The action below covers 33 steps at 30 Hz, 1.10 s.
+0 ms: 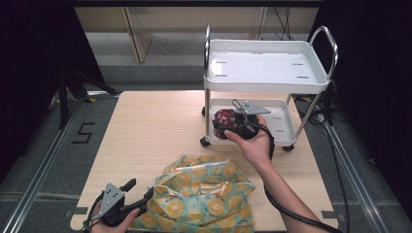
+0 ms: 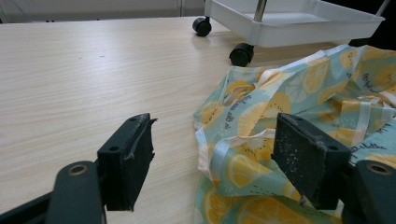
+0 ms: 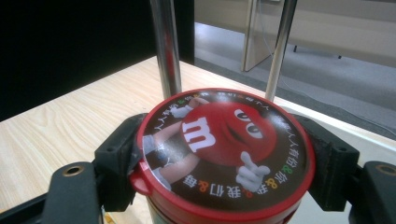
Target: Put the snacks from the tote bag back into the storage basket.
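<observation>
We are clenching the right tool (image 1: 228, 127) on a red-lidded candy tub (image 3: 223, 154) at the white cart's (image 1: 272, 82) lower shelf. Our left tool (image 1: 137, 194) is gaping released, one jaw over the lemon-print bag (image 1: 201, 196) on the worktop (image 1: 145, 131).

Clamped between the right gripper's (image 3: 224, 154) matt black jaws, the candy tub (image 3: 223, 154) has a glossy red plastic lid. Behind it rise polished metal cart posts (image 3: 166, 46). Beside the left gripper (image 2: 212, 158) lies a shiny lemon-print bag (image 2: 299, 107) on matt pale wood table (image 2: 84, 79).

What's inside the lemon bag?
The lemon bag lies crumpled on the table, folded over itself, so its inside is hidden. The left gripper is at its edge.
</observation>
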{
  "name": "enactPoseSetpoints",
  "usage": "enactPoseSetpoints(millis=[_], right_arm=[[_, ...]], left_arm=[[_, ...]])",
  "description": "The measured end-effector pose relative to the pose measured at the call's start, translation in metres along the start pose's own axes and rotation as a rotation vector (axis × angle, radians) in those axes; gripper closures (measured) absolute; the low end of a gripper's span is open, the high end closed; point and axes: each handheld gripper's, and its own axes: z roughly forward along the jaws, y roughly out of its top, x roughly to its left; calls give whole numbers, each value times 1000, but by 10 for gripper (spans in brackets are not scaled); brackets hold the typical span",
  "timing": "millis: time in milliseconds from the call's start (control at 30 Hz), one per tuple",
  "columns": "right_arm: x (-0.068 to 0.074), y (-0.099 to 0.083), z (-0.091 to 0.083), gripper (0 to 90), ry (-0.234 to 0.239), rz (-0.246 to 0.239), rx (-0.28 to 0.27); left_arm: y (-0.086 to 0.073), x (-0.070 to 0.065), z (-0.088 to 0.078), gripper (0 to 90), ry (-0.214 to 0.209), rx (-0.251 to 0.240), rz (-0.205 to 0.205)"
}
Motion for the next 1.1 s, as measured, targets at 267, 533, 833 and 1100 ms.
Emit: enactPoseSetpoints(millis=[267,533,833,1100], right_arm=[[-2,2,3,265,-5,13,11],[-5,3,6,265,-8,13,13],[-8,4,8,265,-25,1,19],[-9,4,12,266,-30,0,41]], left_arm=[[0,-1,0,283,0,-6,-11],[0,-1,0,283,2,4,-5],[0,-1,0,283,0,-6,-12],[0,-1,0,283,-1,-5,-12]])
